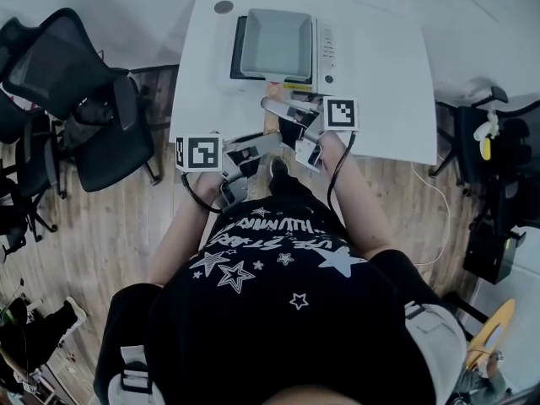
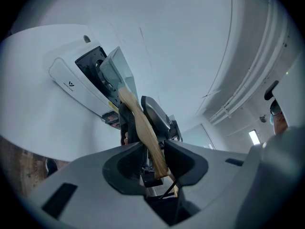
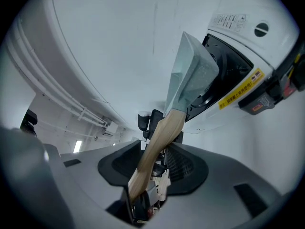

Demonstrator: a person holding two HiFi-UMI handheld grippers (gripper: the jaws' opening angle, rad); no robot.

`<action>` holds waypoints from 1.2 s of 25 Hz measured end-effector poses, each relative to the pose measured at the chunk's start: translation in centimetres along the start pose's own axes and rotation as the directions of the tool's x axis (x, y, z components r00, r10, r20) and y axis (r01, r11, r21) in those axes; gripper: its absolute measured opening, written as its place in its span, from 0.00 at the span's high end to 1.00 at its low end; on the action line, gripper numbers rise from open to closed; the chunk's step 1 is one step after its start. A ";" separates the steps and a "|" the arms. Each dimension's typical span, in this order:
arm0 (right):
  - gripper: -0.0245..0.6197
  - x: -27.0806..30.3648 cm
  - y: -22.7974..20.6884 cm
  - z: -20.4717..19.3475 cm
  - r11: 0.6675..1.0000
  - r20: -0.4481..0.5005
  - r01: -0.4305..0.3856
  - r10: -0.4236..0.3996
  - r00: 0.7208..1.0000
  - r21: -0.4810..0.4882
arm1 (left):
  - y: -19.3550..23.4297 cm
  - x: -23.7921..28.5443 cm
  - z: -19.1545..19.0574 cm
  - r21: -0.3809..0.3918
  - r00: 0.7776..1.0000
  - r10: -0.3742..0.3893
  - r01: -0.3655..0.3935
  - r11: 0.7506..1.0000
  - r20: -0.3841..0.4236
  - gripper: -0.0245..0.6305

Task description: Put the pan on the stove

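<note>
Light is bright, even and white, falling from overhead: a ceiling strip lamp (image 2: pixel 253 137) glows in the left gripper view. The head view nearly washes out the white table (image 1: pixel 380 74), with only faint, soft shadows, while the wooden floor (image 1: pixel 101 226) reads darker. Every view bows straight lines strongly, and both gripper views end in black, vignetted corners. Close to the lens, the pan handle (image 2: pixel 143 128) looks soft, with the background sharper.
</note>
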State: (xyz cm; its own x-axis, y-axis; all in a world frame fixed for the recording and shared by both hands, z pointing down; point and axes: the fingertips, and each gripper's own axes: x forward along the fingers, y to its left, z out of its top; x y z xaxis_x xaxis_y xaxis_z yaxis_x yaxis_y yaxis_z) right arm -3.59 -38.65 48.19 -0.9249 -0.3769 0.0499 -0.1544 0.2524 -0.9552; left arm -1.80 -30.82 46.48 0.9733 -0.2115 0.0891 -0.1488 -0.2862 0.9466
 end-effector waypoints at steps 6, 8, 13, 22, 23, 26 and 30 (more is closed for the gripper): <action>0.71 -0.2 0.6 -0.3 1.000 -0.005 -0.014 0.014 1.000 -0.001 | -0.4 0.0 -0.4 0.009 1.000 0.009 -0.009 1.000 0.003 0.76; 0.71 0.0 0.4 -0.1 1.000 -0.009 -0.016 0.016 1.000 0.000 | -0.2 0.0 -0.1 0.004 1.000 0.011 -0.011 1.000 0.004 0.76; 0.71 0.2 0.0 -0.3 1.000 -0.021 -0.008 0.008 1.000 0.007 | 0.2 0.1 -0.2 -0.003 1.000 0.017 -0.017 1.000 0.006 0.76; 0.71 0.1 -0.7 -0.2 1.000 -0.022 0.005 -0.005 1.000 0.008 | 0.5 0.1 -0.2 -0.011 1.000 0.023 -0.023 1.000 0.005 0.76; 0.71 0.1 -0.8 -0.3 1.000 -0.024 0.007 -0.007 1.000 0.006 | 0.6 0.1 -0.2 -0.013 1.000 0.023 -0.023 1.000 0.005 0.76; 0.71 0.1 -1.0 -0.3 1.000 -0.027 0.007 -0.006 1.000 0.004 | 0.8 0.1 -0.2 -0.012 1.000 0.026 -0.026 1.000 0.005 0.76; 0.71 0.2 -0.9 -0.3 1.000 -0.026 0.001 0.000 1.000 0.021 | 0.9 0.0 -0.1 -0.004 0.999 0.043 -0.043 0.999 0.003 0.76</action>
State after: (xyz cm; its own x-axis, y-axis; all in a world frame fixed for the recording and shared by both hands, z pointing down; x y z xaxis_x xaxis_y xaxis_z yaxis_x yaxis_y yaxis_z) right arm -3.77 -38.66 49.20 -0.9335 -0.3540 0.0578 -0.1479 0.2331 -0.9612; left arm -1.90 -30.95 47.42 0.9654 -0.2268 0.1285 -0.1896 -0.2726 0.9432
